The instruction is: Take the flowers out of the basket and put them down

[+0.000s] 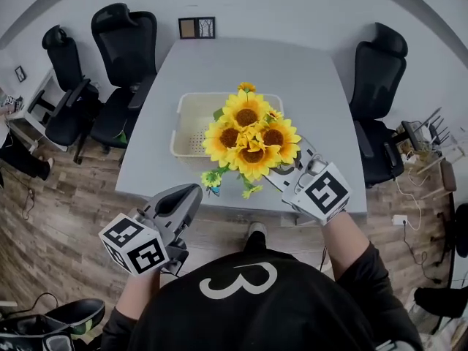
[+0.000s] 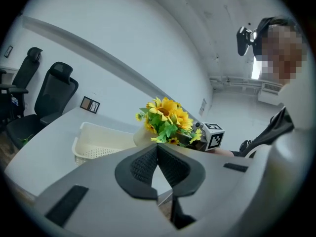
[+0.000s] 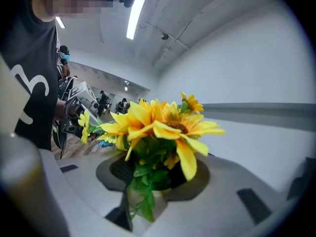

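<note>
A bunch of yellow sunflowers with green leaves hangs over the near right corner of the cream basket, lifted off the grey table. My right gripper is shut on its stems from the near right. In the right gripper view the stems and leaves sit between the dark pads, and the blooms fill the middle. My left gripper hovers at the table's front edge, left of the flowers, shut with nothing in it. In the left gripper view its pads meet at the tips, and the flowers and basket lie beyond.
Black office chairs stand at the table's left and right. A small picture frame stands at the table's far end. The basket looks empty inside. Wood floor surrounds the table.
</note>
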Demonstrator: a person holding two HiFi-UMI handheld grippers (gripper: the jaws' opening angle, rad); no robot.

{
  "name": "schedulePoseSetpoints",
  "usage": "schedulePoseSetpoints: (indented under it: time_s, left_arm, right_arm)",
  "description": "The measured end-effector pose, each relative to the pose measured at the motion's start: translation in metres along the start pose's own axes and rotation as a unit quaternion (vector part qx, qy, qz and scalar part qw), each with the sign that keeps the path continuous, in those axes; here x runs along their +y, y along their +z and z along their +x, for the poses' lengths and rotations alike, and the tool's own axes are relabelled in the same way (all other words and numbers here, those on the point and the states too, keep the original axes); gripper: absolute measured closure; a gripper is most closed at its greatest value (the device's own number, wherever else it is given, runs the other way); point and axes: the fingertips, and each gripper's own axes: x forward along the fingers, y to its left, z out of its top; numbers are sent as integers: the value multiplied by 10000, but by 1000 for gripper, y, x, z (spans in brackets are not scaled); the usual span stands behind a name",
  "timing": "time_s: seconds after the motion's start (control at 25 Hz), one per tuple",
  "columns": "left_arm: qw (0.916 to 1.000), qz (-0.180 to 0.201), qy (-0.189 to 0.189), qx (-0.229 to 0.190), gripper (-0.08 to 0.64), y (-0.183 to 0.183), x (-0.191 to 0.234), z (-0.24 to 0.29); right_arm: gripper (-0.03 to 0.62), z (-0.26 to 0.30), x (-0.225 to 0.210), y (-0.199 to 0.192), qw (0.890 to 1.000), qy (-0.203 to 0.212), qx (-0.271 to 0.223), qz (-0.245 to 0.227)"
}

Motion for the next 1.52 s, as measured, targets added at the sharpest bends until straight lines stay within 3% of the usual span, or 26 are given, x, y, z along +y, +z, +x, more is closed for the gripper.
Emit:
schedulePoseSetpoints:
  time_s: [0.24,0.48,0.84,1.28,1.52]
  left_arm:
    - [9993,-23,-355,144,551,1,-12,29]
    - [9962,19,-733,464,551,-7,-74,127]
    - [9892,147,-1317,633,551,-4,-66,139]
    - [9878,106,-1378,713,551,-12,-61,150]
    - [9899,-34,-1125,860,551,-18,-69,234]
  right_arm:
    - [426,-34,-20,-7,9985,-514,126,106]
    - [426,-132,-93,-43,9920,-1151,337,397]
    - [426,-141,-97,-47,9825,-1740,493,454]
    - [426,-141,-102,-68,9804,-1789,539,625]
    - [425,-168,-172,-134,9779,-1668,685,1062]
